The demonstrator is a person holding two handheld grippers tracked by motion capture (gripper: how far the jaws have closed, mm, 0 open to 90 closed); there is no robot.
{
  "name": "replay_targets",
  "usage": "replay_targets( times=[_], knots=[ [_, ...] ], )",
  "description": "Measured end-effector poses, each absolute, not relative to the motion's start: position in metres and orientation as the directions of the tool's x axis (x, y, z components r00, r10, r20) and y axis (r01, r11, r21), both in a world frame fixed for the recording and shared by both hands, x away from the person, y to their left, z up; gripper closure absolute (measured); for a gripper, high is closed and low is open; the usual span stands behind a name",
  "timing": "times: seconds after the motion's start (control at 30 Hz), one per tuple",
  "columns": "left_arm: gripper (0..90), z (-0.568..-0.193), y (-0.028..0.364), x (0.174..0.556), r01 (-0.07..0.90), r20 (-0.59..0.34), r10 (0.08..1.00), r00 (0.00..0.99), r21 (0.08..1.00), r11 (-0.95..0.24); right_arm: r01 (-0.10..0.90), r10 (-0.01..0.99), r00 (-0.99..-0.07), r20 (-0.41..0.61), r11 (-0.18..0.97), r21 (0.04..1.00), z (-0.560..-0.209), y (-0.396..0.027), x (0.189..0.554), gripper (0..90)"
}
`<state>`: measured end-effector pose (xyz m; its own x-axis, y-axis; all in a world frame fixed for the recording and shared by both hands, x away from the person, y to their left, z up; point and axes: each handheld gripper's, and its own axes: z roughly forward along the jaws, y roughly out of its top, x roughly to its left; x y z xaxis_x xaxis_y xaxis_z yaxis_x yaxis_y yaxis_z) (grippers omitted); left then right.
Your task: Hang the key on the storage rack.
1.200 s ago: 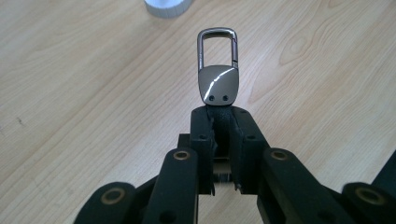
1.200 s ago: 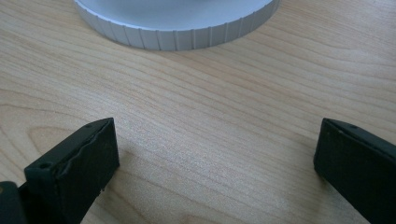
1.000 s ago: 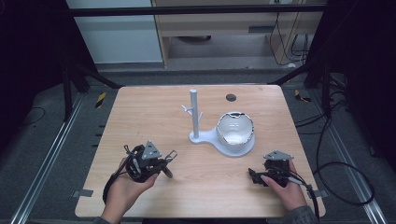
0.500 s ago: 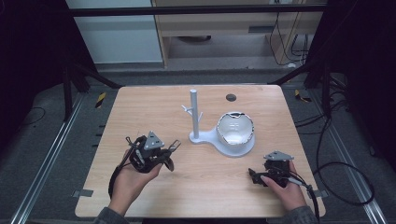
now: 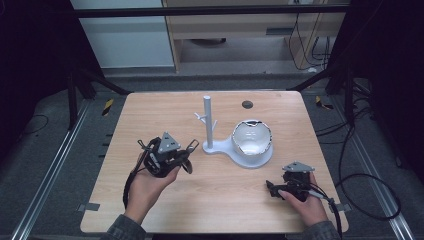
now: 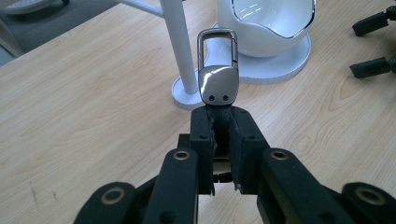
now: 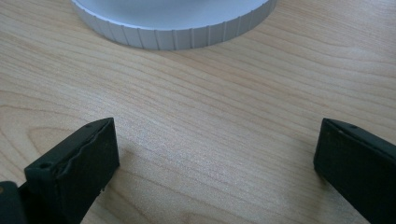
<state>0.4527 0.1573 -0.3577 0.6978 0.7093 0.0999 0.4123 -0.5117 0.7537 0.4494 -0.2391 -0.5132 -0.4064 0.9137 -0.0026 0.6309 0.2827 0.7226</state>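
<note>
Left gripper (image 5: pixel 187 159) pinching a keyring clip (image 6: pixel 217 77), right gripper (image 5: pixel 271 189) just sitting there spread wide.

So the clip is a shiny metal tab with a small loop on top, and its black strap is squeezed tight between the left jaws, tab sticking out past the tips. It's held up off the table (image 5: pixel 150 120), just left of the white stand (image 5: pixel 235 150), aimed at the stand's post (image 6: pixel 180 51). In the left gripper view the bowl (image 6: pixel 268 21) on the stand sits right behind the clip. The right gripper rests low on the table, near the stand's front right, jaws wide apart with bare wood between them and the stand's ribbed base edge (image 7: pixel 177 32) just ahead.
</note>
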Motion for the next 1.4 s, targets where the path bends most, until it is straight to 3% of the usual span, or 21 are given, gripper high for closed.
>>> replay_targets(
  times=[0.7, 1.4],
  knots=[
    [80.4, -0.323, 0.147, 0.458, 0.365, 0.113, 0.716, 0.689, 0.8, -0.477, 0.633, 0.916, -0.401, -0.002, 0.279, 0.722, -0.513, -0.239, 0.449, 0.5],
    [80.4, -0.327, 0.144, 0.466, 0.351, 0.128, 0.751, 0.647, 0.825, -0.443, 0.633, 0.916, -0.402, -0.002, 0.279, 0.722, -0.513, -0.239, 0.449, 0.5]
  ],
)
